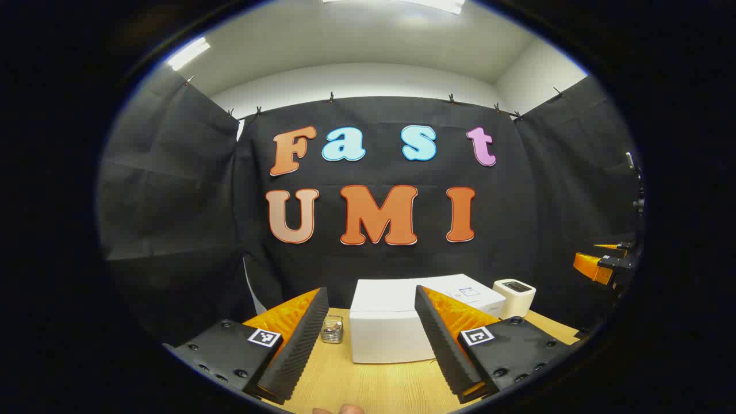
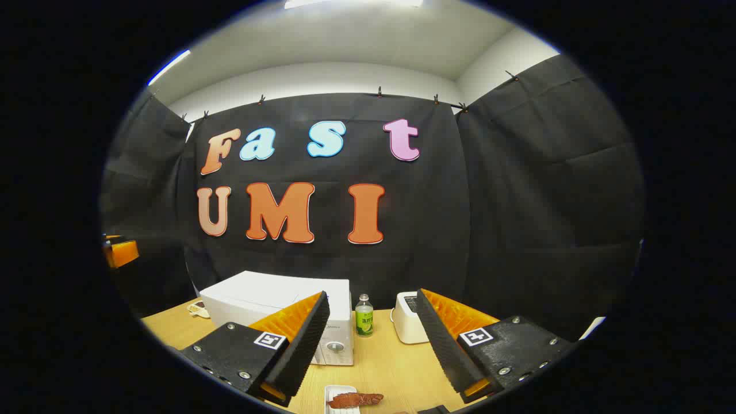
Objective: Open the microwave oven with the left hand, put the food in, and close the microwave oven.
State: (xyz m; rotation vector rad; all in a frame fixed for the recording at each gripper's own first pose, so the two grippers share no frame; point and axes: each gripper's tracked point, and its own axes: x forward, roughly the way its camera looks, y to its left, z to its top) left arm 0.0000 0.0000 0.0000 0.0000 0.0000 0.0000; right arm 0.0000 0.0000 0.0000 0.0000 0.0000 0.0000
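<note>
The white microwave stands on the wooden table, straight ahead of my left gripper. That gripper hovers short of it, open, with nothing between its fingers. In the right gripper view the microwave is at the left, its control panel facing me; one finger hides most of its front, and no door swings out. The food, a reddish-brown piece on a small white plate, lies on the table just below my right gripper, which is open and empty. The other gripper shows at each view's edge.
A white toaster stands right of the microwave, and a small green-labelled bottle stands between them. A little glass jar sits left of the microwave. The black cloth wall closes in the back and sides.
</note>
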